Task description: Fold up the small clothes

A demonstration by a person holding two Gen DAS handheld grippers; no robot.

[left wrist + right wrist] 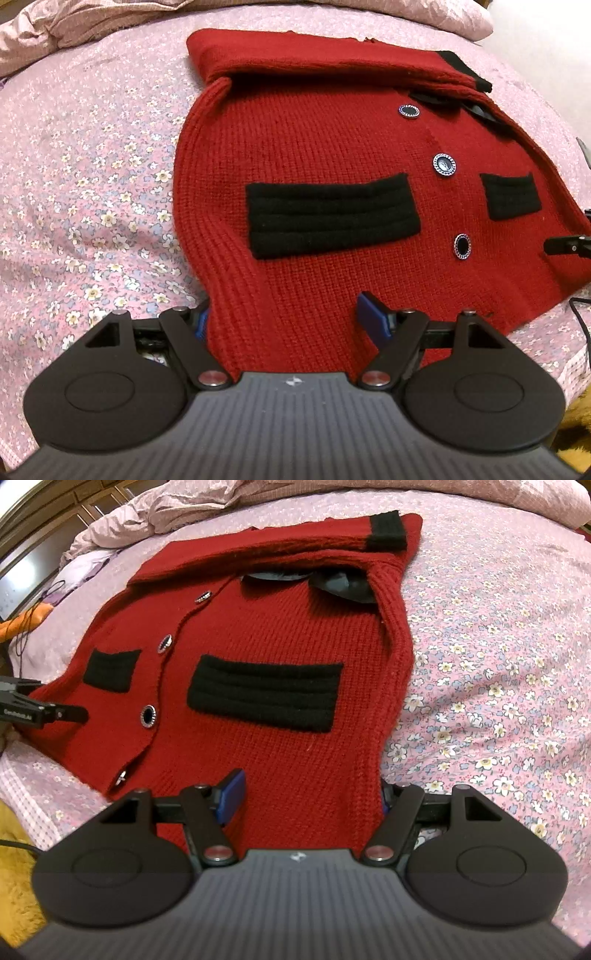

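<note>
Already the red cardigan (332, 177) lies flat on the bed (92, 184) ahead of both tongs, sleeves folded across its top. Left tongs (291, 317) and right tongs (310, 797) gape wide astride the near hem corners; the bottom-up fold looks undone.

Only faint white lettering showed, on the black left gripper (44, 712) at the bed's left edge; too small to read. No other text.
</note>
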